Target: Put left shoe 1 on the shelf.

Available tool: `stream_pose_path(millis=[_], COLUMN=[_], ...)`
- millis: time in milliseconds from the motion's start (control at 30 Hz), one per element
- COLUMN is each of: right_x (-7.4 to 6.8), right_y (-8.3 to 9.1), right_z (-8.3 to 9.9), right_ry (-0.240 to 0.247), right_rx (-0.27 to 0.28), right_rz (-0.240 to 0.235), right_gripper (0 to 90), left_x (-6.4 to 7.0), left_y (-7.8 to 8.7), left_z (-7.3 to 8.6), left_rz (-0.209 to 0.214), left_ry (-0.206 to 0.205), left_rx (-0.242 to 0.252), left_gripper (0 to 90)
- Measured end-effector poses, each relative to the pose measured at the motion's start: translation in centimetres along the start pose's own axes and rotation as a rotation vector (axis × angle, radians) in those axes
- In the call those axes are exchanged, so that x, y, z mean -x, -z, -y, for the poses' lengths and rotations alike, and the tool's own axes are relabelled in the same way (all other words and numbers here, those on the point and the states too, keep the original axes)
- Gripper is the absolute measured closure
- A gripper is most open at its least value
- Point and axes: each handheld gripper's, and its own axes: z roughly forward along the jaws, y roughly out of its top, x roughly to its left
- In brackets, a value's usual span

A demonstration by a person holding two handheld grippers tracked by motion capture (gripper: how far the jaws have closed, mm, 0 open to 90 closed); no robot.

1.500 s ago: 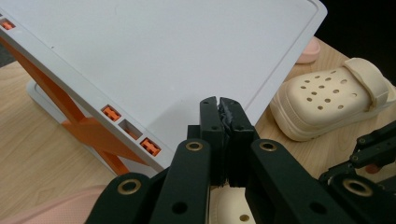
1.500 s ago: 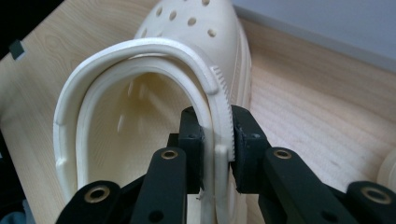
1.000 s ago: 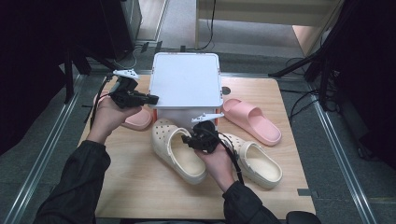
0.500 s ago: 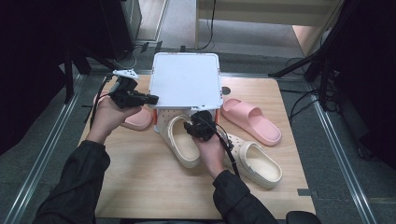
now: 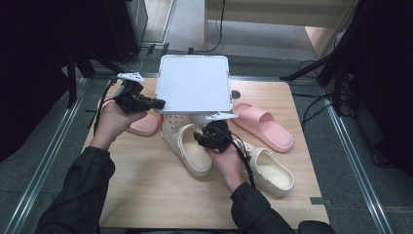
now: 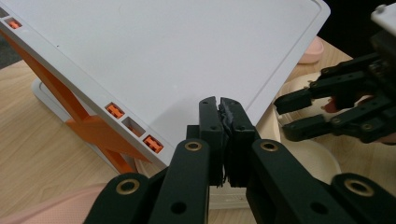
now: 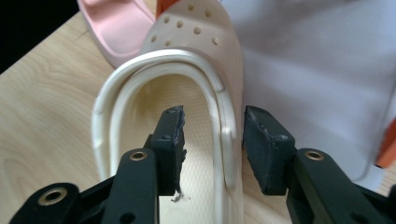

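- The cream perforated foam clog lies at table centre, its toe under the white plastic lid.
- Your right gripper has its jaws apart astride the clog's side wall.
- Your left gripper, at 10 o'clock, is clenched on the lid's edge.
- The pink slide sandal lies at 2 o'clock.

We see a light wooden table set in a dim room. Grey metal rails run along both of its long sides, and beyond them lies grey floor. Black cables trail over the floor at the right, beside dark stand legs. At the far end we make out a pale wooden panel, and black shapes of equipment fill the left and right edges in shadow.
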Motion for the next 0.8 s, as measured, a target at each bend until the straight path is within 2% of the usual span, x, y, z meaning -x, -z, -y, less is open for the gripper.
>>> stream_pose_path(millis=[100, 233, 333, 467, 533, 800], right_x=[0.0, -0.2, -0.2, -0.4, -0.5, -1.3], right_y=[1.3, 2.8, 3.8, 4.9, 5.4, 6.0], right_z=[0.2, 1.0, 1.6, 2.7, 3.4, 6.7], right_ry=[0.014, 0.051, 0.060, 0.056, 0.046, 0.080], right_rx=[0.007, -0.003, -0.001, -0.013, -0.010, -0.049], right_rz=[-0.022, -0.045, -0.070, -0.108, -0.130, -0.147], right_gripper=[60.5, 67.7, 73.2, 81.7, 89.7, 90.0], left_x=[0.0, 0.0, 0.0, 0.0, 0.0, 0.1], left_y=[0.0, 0.0, 0.0, 0.0, 0.0, 0.0], left_z=[0.0, 0.0, 0.0, 0.0, 0.0, 0.0], left_rz=[0.000, 0.001, 0.003, 0.000, 0.001, -0.002], left_ry=[0.002, 0.005, 0.007, 0.006, 0.006, 0.008], left_rx=[0.000, -0.001, -0.001, 0.000, 0.000, 0.002], left_gripper=[88.0, 88.0, 87.9, 87.8, 87.9, 87.9])
